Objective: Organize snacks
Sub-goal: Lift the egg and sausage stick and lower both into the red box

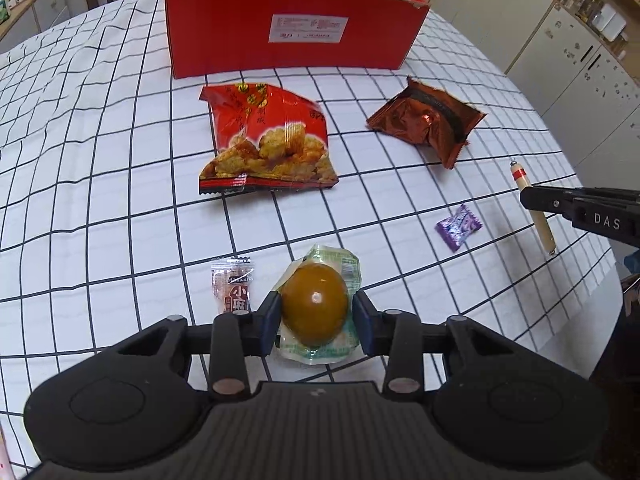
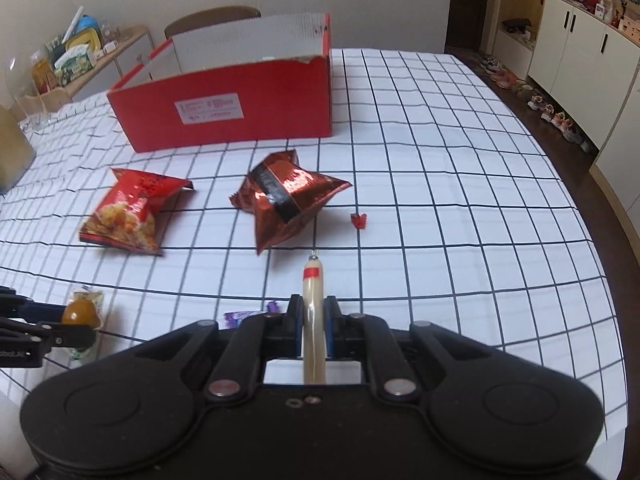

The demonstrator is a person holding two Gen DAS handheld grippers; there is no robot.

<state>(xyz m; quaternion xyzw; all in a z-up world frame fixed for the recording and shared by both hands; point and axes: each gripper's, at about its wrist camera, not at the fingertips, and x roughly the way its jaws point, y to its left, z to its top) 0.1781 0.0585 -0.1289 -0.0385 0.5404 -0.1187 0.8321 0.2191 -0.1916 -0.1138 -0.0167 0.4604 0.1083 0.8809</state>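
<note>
**Both grippers closed on snacks at the near edge of the table**

We have the left gripper (image 1: pixel 316 316) closed on a packaged braised egg (image 1: pixel 314 308), its blue pads (image 1: pixel 272 320) pressing the brown egg from both sides while the clear wrapper lies on the cloth beneath. Just left of it lies a small sachet with red lettering (image 1: pixel 234 288). Our right gripper (image 2: pixel 314 320) is clamped narrowly on a sausage stick (image 2: pixel 312 320), which runs lengthwise between the fingers, its red-banded tip pointing toward the far edge. A purple candy (image 1: pixel 458 226) lies between the two tools.

Toward the middle of the table (image 2: pixel 440 200) lie a red rice-cracker bag (image 1: pixel 266 140) and a copper-red foil packet (image 1: pixel 426 122), apart from each other; a tiny red wrapped sweet (image 2: pixel 359 220) sits just right of the foil packet. Beyond them, toward the far edge, stands the open red cardboard box (image 1: pixel 288 28), its labelled side facing us.

A white cloth with a black grid covers the table. A wooden chair (image 2: pixel 212 20) stands behind the box, white cabinets (image 2: pixel 580 52) to the right.
</note>
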